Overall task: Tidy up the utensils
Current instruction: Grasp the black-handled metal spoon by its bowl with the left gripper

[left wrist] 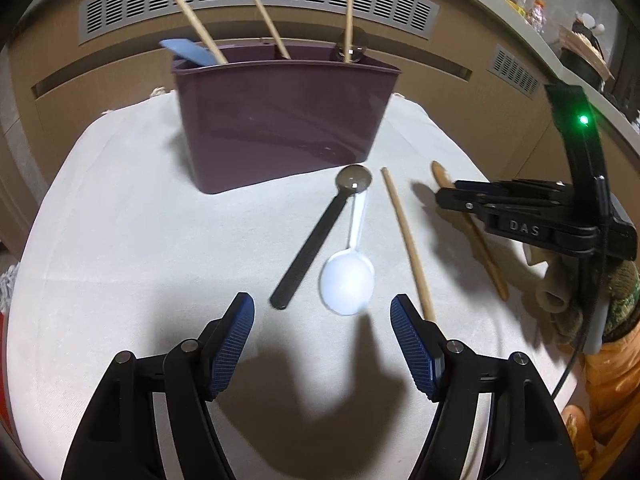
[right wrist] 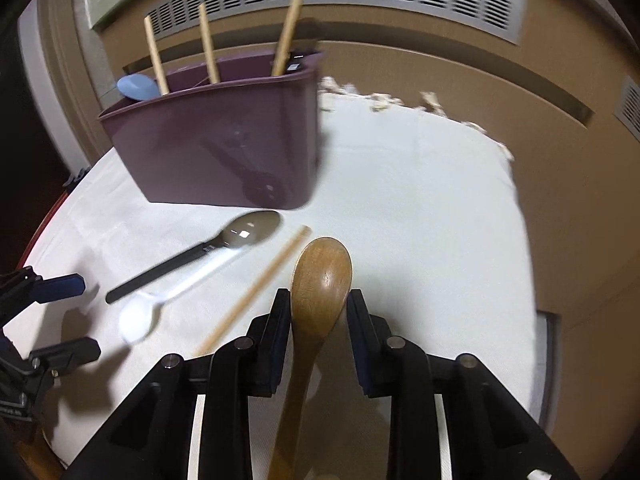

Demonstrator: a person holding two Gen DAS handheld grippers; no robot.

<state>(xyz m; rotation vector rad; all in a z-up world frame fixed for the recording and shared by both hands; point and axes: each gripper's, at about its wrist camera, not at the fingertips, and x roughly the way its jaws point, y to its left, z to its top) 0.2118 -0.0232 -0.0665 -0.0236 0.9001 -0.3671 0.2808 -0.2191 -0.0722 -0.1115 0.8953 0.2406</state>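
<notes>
Now wooden spoon (right wrist: 320,280) btwn right hand-held gripper (right wrist: 318,308) jaws.

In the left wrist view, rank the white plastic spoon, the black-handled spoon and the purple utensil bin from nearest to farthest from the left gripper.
From the left gripper:
1. White plastic spoon: its bowl lies just ahead of the fingertips, on the white cloth.
2. Black-handled spoon: its handle end lies slightly farther, ahead and left; its bowl points toward the bin.
3. Purple utensil bin: farthest, at the back.
</notes>
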